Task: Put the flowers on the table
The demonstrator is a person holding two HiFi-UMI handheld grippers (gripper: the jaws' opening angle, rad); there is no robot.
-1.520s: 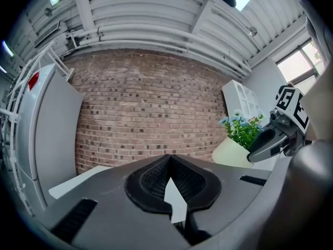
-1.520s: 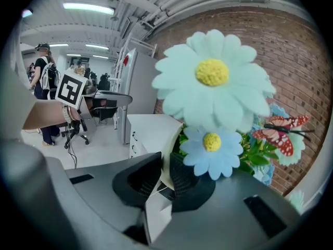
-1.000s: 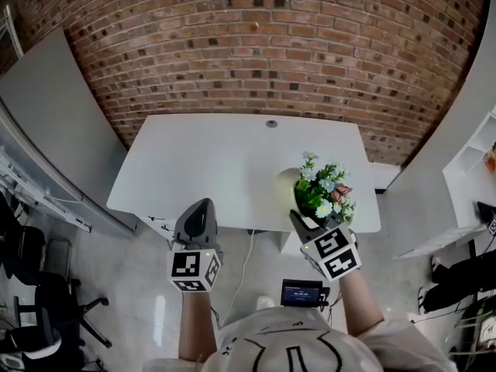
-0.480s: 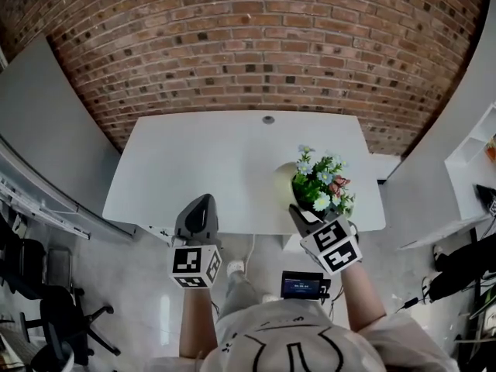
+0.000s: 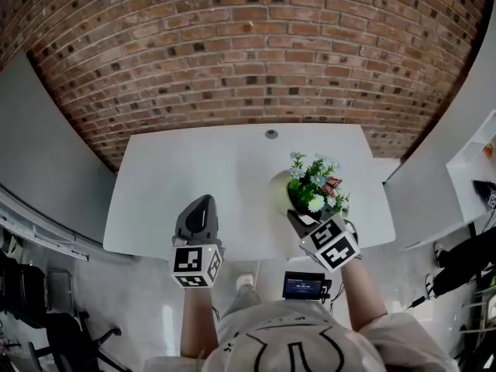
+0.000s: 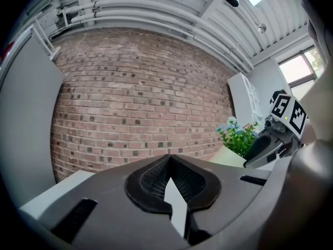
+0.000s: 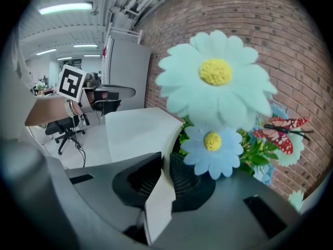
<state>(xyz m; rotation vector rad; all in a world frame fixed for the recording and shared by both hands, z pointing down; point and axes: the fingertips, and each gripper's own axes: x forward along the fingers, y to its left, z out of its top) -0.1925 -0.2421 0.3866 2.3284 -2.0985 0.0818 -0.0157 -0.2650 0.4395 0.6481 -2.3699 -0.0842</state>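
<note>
A white pot (image 5: 280,189) of artificial flowers (image 5: 314,184), with daisies and a red butterfly, hangs over the near right part of the white table (image 5: 186,177). My right gripper (image 5: 298,222) is shut on the pot's rim from the near side. In the right gripper view the rim (image 7: 156,197) sits pinched at the gripper (image 7: 164,178), with the flowers (image 7: 216,82) filling the frame. I cannot tell if the pot touches the table. My left gripper (image 5: 200,208) is shut and empty over the table's front edge; its own view shows the flowers (image 6: 239,137) at the right.
A brick wall (image 5: 248,45) runs behind the table. A round cable hole (image 5: 271,134) lies at the table's far edge. Grey panels (image 5: 39,146) stand at the left, white shelving (image 5: 477,157) at the right, and office chairs (image 5: 46,332) at the lower left.
The person has stepped toward the table. The pot in the right gripper has gone from the table's front edge to farther in over the top. The left gripper stays shut.
</note>
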